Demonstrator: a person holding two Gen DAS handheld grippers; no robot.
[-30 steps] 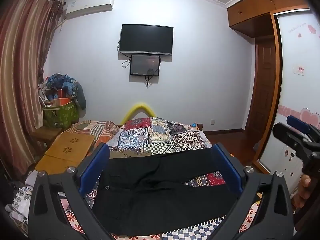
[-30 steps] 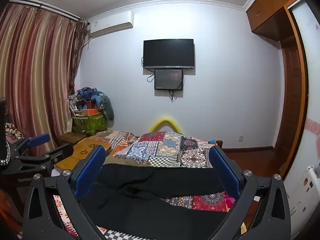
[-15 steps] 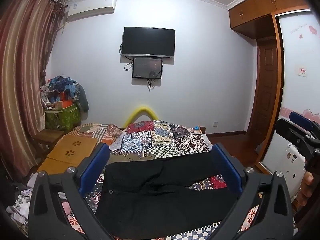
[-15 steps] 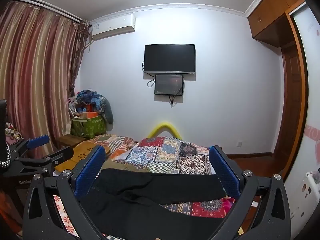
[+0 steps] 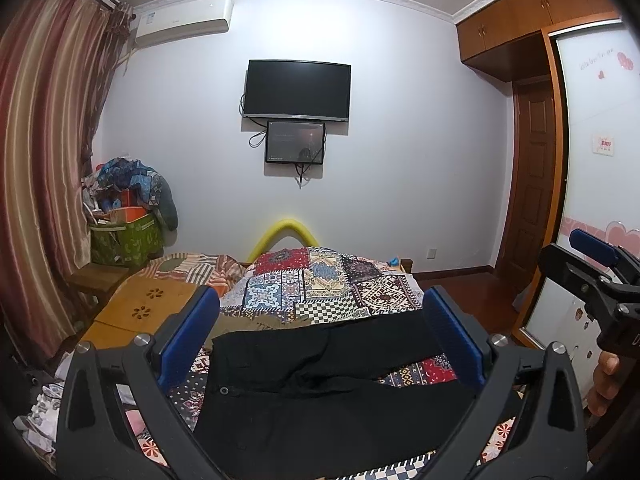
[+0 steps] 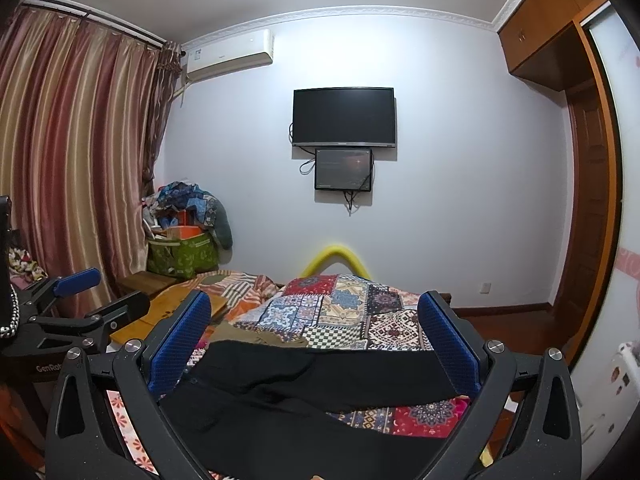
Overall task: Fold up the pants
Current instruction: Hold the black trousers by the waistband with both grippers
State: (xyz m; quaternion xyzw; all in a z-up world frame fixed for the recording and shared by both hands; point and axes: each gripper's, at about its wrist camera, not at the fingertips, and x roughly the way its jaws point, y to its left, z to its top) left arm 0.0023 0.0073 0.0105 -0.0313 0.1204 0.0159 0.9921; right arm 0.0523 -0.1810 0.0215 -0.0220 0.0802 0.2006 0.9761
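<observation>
Black pants (image 5: 320, 384) lie spread flat across the near end of the patchwork bedspread (image 5: 320, 280), waist to the left with a button showing, legs running right. They also show in the right wrist view (image 6: 312, 392). My left gripper (image 5: 320, 340) is open and empty, held above the pants. My right gripper (image 6: 316, 340) is open and empty, also above them. Each gripper shows at the edge of the other's view: the right one (image 5: 592, 276) and the left one (image 6: 72, 300).
A wooden folding table (image 5: 140, 312) sits at the bed's left. A green basket piled with clothes (image 5: 128, 236) stands by the striped curtain (image 5: 44, 160). A TV (image 5: 298, 92) hangs on the far wall. A wardrobe (image 5: 592, 184) stands at right.
Both grippers have tilted or risen slightly, so the room sits lower in both views. The pants have not moved. Both grippers stay open.
</observation>
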